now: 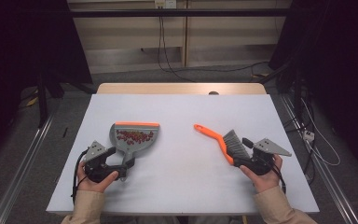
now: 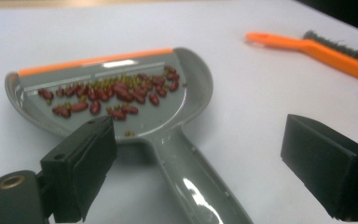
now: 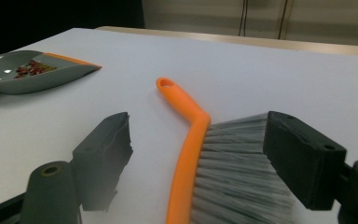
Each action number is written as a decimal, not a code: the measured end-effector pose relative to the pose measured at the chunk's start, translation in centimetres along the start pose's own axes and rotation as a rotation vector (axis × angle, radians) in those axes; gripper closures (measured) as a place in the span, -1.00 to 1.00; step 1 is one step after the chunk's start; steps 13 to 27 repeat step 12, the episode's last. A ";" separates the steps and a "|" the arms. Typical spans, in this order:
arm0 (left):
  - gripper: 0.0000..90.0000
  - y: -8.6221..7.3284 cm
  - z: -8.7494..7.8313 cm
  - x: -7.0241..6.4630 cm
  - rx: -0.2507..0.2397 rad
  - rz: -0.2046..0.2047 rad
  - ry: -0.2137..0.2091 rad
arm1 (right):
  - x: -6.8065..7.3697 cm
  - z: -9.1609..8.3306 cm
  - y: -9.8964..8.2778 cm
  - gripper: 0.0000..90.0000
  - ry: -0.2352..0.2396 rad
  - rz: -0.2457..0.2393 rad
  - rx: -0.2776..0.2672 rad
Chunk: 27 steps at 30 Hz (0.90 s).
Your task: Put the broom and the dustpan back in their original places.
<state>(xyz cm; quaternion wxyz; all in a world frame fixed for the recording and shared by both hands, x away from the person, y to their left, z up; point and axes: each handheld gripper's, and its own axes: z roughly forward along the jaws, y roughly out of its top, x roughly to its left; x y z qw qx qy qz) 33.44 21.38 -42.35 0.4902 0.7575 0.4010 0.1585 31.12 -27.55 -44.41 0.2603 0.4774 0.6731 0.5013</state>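
Two grippers, both released: left gripper [image 1: 121,171] straddles dustpan [image 1: 134,138] handle; right gripper [image 1: 244,161] straddles brush [image 1: 223,142]; beans [image 1: 134,136] in pan.

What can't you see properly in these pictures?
- Dustpan handle end: left gripper view, cut off by the bottom edge.
- Brush bristle tips: right gripper view, cut off by the bottom edge; one side sits behind a finger.
- Red bits: high view, too small to tell what they are.

This looks like a lab. A plain white counter [image 1: 182,112] stands in a dark room, with black cables [image 1: 168,56] on the grey floor [image 1: 23,154] and metal rails [image 1: 21,172].
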 end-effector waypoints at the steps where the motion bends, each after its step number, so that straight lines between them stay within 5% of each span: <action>1: -0.77 0.0 -0.2 0.0 -0.009 0.007 -0.007 | 0.0 -0.2 -0.1 -0.51 0.005 0.002 0.001; 9: -0.80 -0.4 -0.4 0.2 -0.028 0.009 -0.034 | -0.3 -1.7 -1.0 -0.56 0.036 -0.013 0.009; 27: -0.81 -0.4 -0.3 0.1 -0.030 0.009 -0.037 | -0.4 -1.8 -1.2 -0.57 0.040 -0.011 0.014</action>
